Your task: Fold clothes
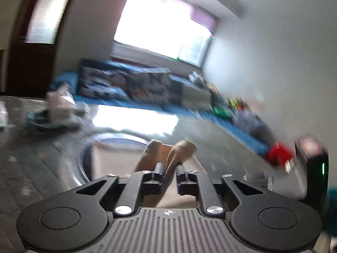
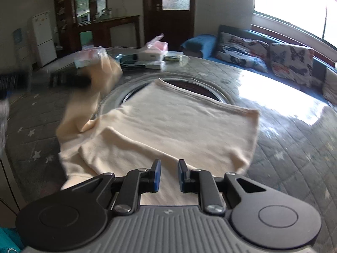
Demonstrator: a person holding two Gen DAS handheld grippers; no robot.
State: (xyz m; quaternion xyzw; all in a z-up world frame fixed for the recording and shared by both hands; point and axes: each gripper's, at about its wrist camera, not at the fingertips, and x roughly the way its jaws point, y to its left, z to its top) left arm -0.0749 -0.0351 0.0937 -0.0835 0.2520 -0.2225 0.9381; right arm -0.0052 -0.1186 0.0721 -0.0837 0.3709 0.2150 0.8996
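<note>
My left gripper (image 1: 168, 164) has its fingers clamped on the cream garment's sleeve (image 2: 84, 109), so I carry it flat across the body while the right gripper (image 2: 169, 176), fingers apart and empty, hovers over the counter (image 2: 294, 147).

Garment (image 2: 179, 130): cream, plain knit. Tablecloth (image 2: 294, 147): grey quilted w/ small white stars. Sofa (image 2: 198, 42), far right: blue; cushions (image 2: 290, 61) white w/ multicolour butterfly print. Door (image 2: 174, 10), far: dark brown wood, frosted pane. Fridge (image 2: 43, 38), far left: white. Right gripper (image 2: 169, 177): black, blue pads.
</note>
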